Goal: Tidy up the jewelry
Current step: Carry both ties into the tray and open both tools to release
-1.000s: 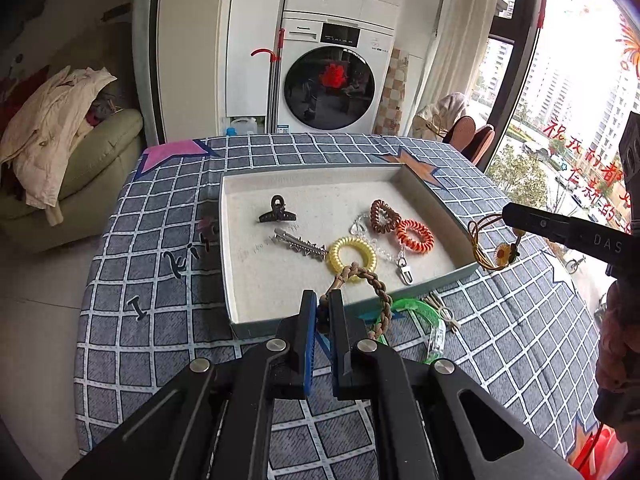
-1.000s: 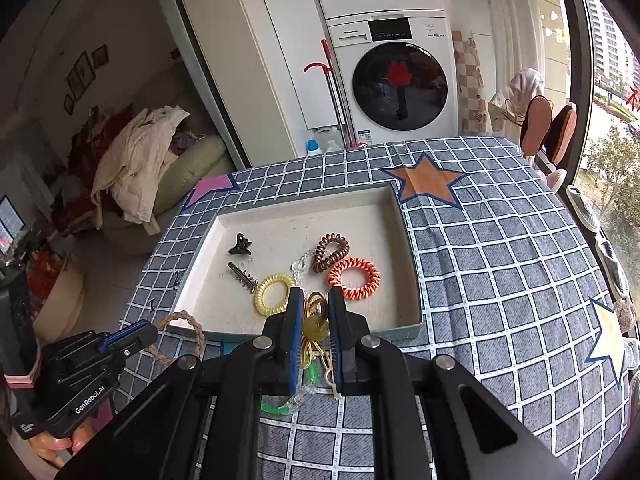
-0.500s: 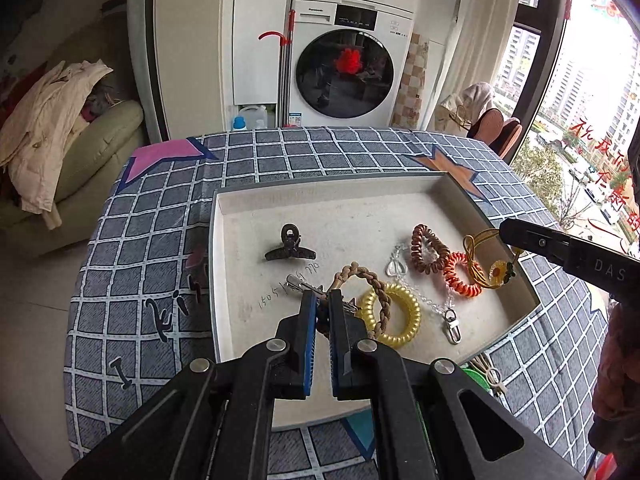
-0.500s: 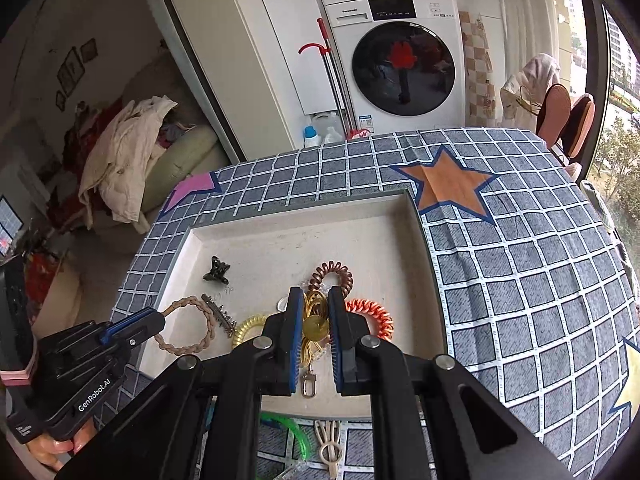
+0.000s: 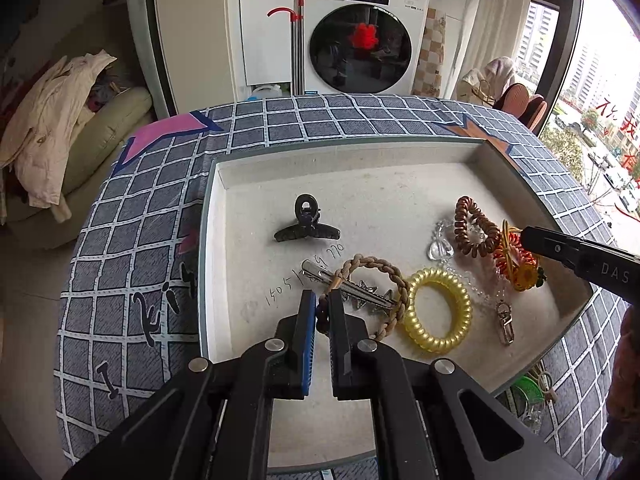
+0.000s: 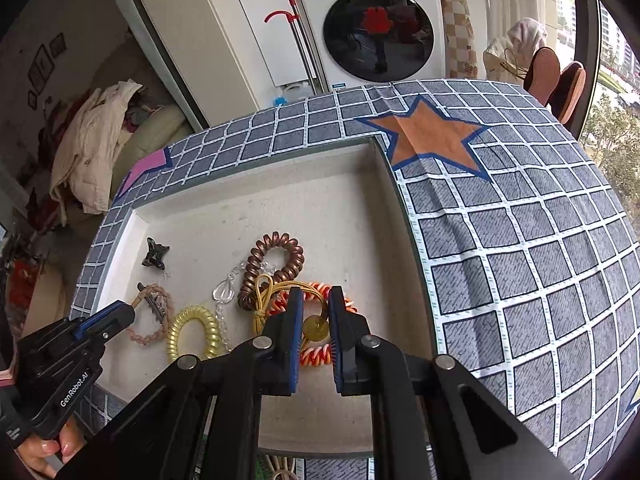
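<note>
A white-lined tray lies on the checked tablecloth. My left gripper is shut on a braided brown hair tie, which droops onto a silver clip in the tray. My right gripper is shut on a yellow cord hair tie with a round charm, low over an orange coil tie. A yellow coil tie, a brown coil tie, a black claw clip and a clear bead chain also lie inside.
A green item lies on the cloth just outside the tray's near right edge. A washing machine stands beyond the table. A sofa with clothes is at the left. A hand holds the left gripper.
Both grippers have come forward and down from the tray's near edge to low over its floor, each carrying its hair tie. Neither has opened.
</note>
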### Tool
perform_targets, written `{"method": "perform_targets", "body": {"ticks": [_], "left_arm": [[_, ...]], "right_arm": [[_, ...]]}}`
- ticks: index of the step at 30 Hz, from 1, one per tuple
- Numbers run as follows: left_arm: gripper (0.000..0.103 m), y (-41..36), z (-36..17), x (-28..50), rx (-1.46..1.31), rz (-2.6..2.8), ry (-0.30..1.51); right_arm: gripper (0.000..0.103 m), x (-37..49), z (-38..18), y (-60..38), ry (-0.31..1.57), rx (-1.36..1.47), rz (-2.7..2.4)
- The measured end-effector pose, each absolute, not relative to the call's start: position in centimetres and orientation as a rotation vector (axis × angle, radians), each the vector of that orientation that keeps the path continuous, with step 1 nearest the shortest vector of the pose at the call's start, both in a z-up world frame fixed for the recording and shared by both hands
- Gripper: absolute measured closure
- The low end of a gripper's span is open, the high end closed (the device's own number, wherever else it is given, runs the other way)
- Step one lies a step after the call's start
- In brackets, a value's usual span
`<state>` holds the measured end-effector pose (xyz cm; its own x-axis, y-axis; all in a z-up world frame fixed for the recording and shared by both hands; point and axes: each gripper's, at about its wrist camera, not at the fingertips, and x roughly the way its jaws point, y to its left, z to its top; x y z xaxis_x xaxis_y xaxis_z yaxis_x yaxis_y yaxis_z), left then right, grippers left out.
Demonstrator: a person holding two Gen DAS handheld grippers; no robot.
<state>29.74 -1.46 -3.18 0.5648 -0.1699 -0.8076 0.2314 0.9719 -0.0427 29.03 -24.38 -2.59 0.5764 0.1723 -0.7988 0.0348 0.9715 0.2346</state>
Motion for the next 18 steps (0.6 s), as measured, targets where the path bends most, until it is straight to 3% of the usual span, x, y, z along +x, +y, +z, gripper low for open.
{"method": "perform_targets", "body": {"ticks": [6, 8, 10, 15, 18], "left_arm": [[0.077, -1.9, -3.9, 30.0, 0.110, -0.213, 0.959], [0.077, -2.0, -4.0, 30.0, 0.119, -0.204, 0.962], [0.077, -2.1, -3.9, 29.8, 0.124, -0.197, 0.960], [0.077, -2.2, -3.6, 29.6, 0.133, -0.188, 0.952], [0.077, -2.2, -3.5, 29.5, 0.129, -0.189, 0.952]], "right_arm": [[0.088, 29.0, -3.4, -24.5, 0.976, 0.231, 0.076], [0.080, 29.1, -3.3, -24.3, 0.981, 0.228, 0.084], [0.059, 29.0, -3.2, -24.2, 0.982, 0.228, 0.087], [0.054, 28.6, -2.9, -24.2, 0.974, 0.244, 0.087], [0.044, 28.1, -2.4, -24.3, 0.956, 0.252, 0.091]]}}
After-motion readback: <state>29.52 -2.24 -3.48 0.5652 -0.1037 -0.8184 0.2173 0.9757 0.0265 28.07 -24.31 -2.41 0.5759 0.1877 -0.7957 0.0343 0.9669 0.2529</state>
